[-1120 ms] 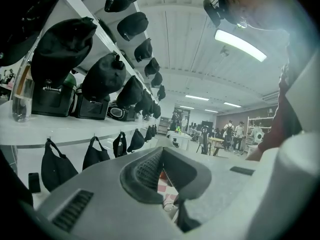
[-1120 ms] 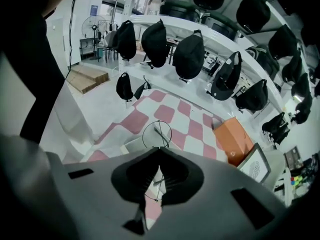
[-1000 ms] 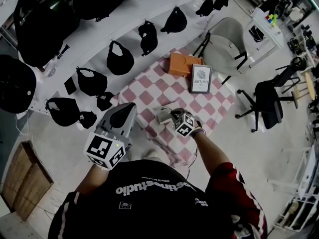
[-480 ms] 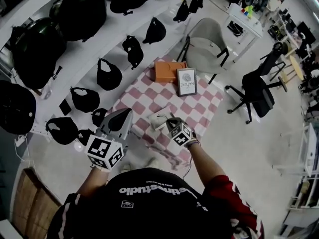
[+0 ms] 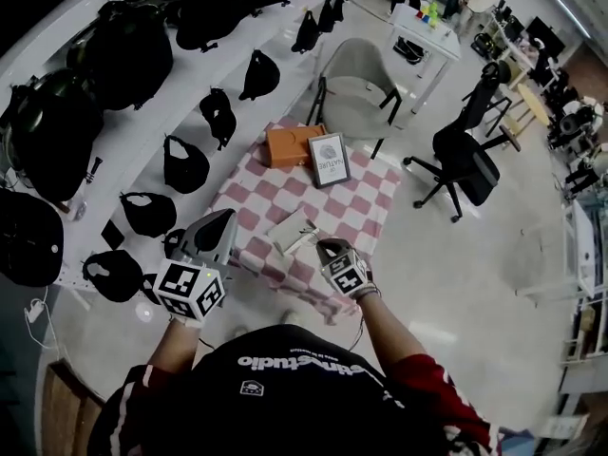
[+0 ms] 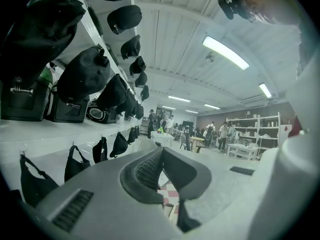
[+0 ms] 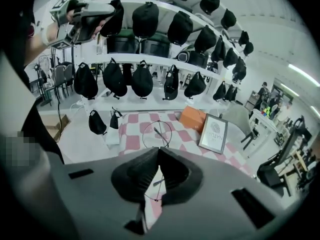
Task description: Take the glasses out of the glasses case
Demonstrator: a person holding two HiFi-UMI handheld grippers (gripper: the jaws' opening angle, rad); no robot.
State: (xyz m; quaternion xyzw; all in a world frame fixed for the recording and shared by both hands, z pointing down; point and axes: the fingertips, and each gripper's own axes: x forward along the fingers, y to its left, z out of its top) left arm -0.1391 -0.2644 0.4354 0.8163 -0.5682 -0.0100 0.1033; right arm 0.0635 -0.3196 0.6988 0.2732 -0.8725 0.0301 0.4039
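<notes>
beside the checkered desk [image 5: 366, 202] the left claw [image 5: 226, 218] is hanging shut and empty. the right claw [image 7: 158, 151] is hovering over the cloth. the pale glasses case [image 5: 293, 233] is lying near the desk's front edge. the right claw is pinching the thin wire glasses [image 7: 157, 134], lifted clear of the case.

Thin round wire glasses [image 7: 159, 134], outside case [image 5: 291, 232]

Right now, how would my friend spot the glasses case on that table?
Find the small table with the pink-and-white checked cloth, beside the white shelves of black bags. The glasses case lies near its front edge, close to the right tongs. It is pale and plain, unlike the orange box and framed picture at the far end.
</notes>
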